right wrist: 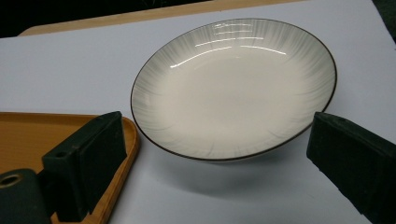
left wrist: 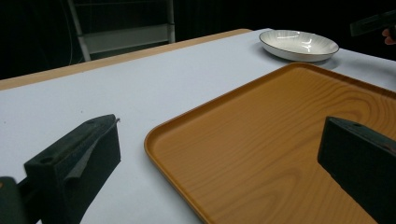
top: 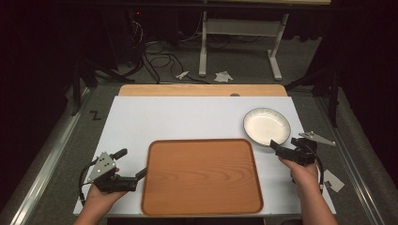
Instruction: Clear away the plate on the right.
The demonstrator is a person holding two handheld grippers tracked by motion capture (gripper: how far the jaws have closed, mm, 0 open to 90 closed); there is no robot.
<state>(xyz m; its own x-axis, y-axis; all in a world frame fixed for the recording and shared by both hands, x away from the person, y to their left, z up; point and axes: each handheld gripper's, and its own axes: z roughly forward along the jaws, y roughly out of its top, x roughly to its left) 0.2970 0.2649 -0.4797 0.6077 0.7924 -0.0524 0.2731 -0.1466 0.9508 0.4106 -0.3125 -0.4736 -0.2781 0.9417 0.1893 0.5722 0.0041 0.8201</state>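
- The plate [top: 266,126] lies on the white worktop [top: 187,122] at about 11 o'clock from the right claw [top: 273,146], its near rim just ahead of the jaw tips.
- Right claw stands open and empty, its jaws spread wide on either side of that near rim in the right gripper view; it is far nearer than the left one.
- Left claw [top: 133,165] is open too, straddling the tray's [top: 202,176] left edge, gripping nothing.
- Round plate, no long axis; any rim point serves.
- Count: one plate, one tray, two claws.
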